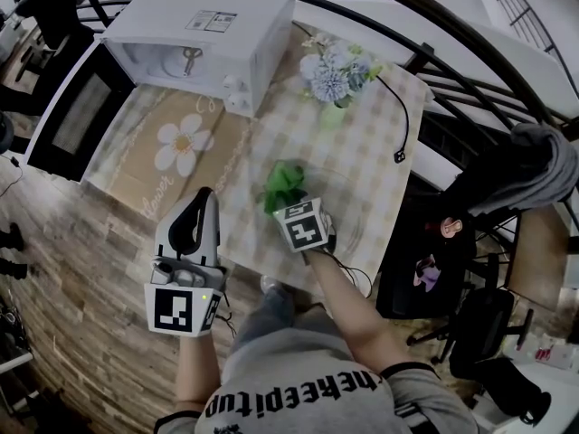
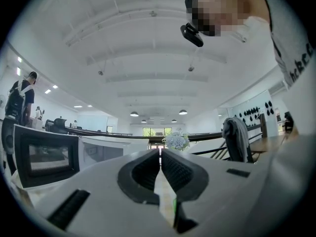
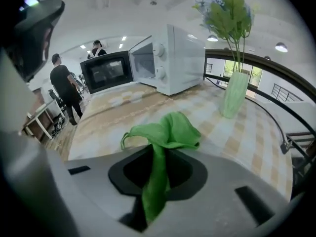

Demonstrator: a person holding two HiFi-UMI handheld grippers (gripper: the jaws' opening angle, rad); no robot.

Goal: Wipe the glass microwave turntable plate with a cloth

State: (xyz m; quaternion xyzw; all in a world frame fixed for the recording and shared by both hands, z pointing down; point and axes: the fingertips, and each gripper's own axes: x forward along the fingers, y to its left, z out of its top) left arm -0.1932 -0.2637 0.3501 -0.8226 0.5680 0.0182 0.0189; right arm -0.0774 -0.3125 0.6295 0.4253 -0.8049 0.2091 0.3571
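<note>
My right gripper (image 1: 291, 204) is shut on a green cloth (image 1: 286, 183) above the checked tablecloth near the table's front edge. In the right gripper view the cloth (image 3: 165, 132) bunches out over the jaws of the right gripper (image 3: 158, 152), and a strip of it hangs down between them. My left gripper (image 1: 206, 197) is held over the table's front left edge, shut and empty; its jaws (image 2: 159, 154) meet with nothing between them. A faint curved glassy rim (image 1: 355, 235) shows just right of the right gripper; I cannot tell whether it is the turntable plate.
A white microwave (image 1: 208, 25) stands at the back left, its door (image 1: 77, 116) swung open. A vase of flowers (image 1: 336, 75) stands at the back right with a black cable (image 1: 403, 125) beside it. A railing and a chair with a jacket (image 1: 534, 165) lie past the table's right side.
</note>
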